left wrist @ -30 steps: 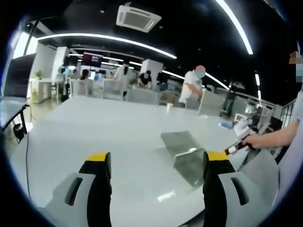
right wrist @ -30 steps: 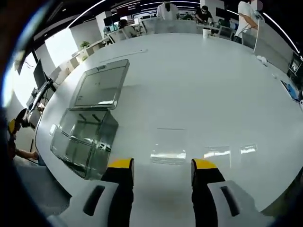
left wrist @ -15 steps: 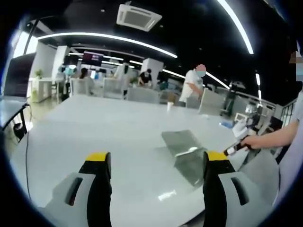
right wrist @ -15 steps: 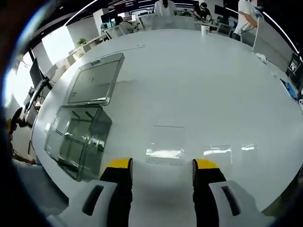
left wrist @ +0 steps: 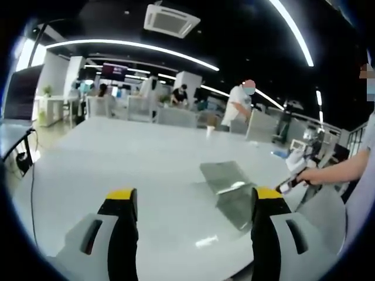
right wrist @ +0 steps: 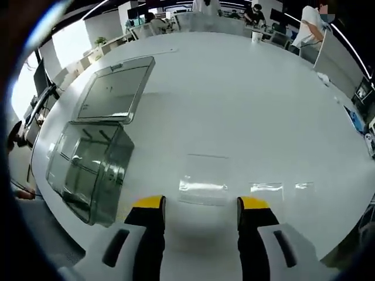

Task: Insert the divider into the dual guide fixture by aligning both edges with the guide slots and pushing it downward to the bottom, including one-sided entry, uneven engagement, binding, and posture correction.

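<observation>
— So, where is the clear, thin rectangular divider sheet (right wrist: 202, 180)?

— Flat on the large white oval table (right wrist: 246, 105), in the right gripper view, just ahead of the right gripper (right wrist: 200, 204). It lies between the lines of the two yellow-tipped jaws, close to their tips, and nothing holds it. Whether the tips touch its near edge I cannot tell.

— And that gripper's jaws?

— Spread apart, with bare tabletop between them.

— The fixture?

— A transparent plastic box with inner guide ribs (right wrist: 89, 170) stands to the left of the divider, near the table's edge, apart from the sheet. Its clear hinged lid (right wrist: 114, 91) is thrown open and lies back flat on the table beyond the box.

— What about the other side?

— The left gripper (left wrist: 195, 195) hovers over the table with its jaws wide apart too, gripping nothing. In the left gripper view the same clear box (left wrist: 239, 202) sits just inside the right-hand jaw, with the lid (left wrist: 222, 174) behind it. At the right edge of that view a person's hand (left wrist: 316, 175) holds the handle of the other gripper.

— Anything further off?

— A white paper cup (right wrist: 255, 36) stands at the far end of the table, and several people stand or sit among the desks (left wrist: 140, 108) beyond it.
</observation>
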Tool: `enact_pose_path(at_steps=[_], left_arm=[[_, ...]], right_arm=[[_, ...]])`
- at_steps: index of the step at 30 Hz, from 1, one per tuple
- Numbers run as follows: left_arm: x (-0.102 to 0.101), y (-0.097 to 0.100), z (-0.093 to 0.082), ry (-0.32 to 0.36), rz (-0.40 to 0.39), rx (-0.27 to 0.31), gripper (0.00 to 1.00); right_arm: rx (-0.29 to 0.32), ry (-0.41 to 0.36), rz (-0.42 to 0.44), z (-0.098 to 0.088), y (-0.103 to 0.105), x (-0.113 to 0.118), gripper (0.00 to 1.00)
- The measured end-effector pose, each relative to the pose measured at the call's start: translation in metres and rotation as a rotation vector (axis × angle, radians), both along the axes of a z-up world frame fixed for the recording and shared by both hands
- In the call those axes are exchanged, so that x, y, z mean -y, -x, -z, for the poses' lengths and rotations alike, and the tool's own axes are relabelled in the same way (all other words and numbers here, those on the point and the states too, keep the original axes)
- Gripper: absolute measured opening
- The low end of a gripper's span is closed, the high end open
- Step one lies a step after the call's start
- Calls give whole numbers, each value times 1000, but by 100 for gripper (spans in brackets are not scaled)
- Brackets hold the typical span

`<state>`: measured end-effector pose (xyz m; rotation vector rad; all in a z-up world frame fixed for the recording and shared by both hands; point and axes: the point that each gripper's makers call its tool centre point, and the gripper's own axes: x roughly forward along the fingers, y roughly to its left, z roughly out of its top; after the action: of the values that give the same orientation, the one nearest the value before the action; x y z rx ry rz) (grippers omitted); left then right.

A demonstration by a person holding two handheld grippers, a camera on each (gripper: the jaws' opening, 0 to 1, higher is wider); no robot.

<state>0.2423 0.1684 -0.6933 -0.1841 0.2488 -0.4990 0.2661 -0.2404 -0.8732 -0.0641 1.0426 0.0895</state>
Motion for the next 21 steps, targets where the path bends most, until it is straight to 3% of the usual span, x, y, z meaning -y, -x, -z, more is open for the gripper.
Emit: enact_pose_path(at_steps=[21], left_arm=[[2,-2,0,5,1,4,77]], right_arm=[[-20,3,33,-1,1,1,38]])
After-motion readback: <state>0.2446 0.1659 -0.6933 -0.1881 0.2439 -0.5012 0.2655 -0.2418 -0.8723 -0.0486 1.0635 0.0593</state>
